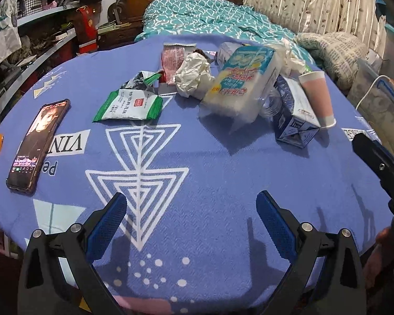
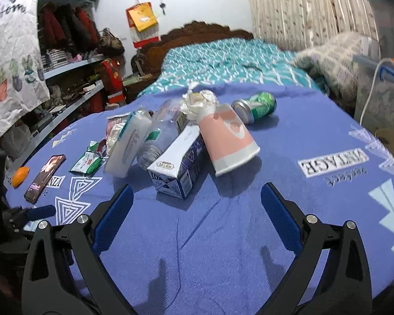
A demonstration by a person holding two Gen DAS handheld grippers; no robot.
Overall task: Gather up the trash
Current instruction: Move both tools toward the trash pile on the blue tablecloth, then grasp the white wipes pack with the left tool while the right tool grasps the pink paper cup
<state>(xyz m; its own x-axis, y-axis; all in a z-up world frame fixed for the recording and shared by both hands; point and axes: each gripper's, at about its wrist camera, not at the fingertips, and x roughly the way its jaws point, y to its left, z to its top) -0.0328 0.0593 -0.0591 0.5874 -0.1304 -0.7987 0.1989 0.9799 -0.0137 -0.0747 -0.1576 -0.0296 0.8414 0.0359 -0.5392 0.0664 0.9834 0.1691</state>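
Left view: the left tongs [image 1: 191, 225] hang wide open and empty over the table [image 1: 223, 173], the trash pile [image 1: 239, 84] well ahead. Right view: the right tongs [image 2: 197, 210], equally agape and empty, face the milk carton [image 2: 176, 168] just ahead; squeezing its flat sides looks wisest.

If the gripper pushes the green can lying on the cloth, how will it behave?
The green can lies on its side, so it would probably roll. It looks like thin metal, perhaps empty, so likely light and easily dented. Nothing touches it, so little would stop it.
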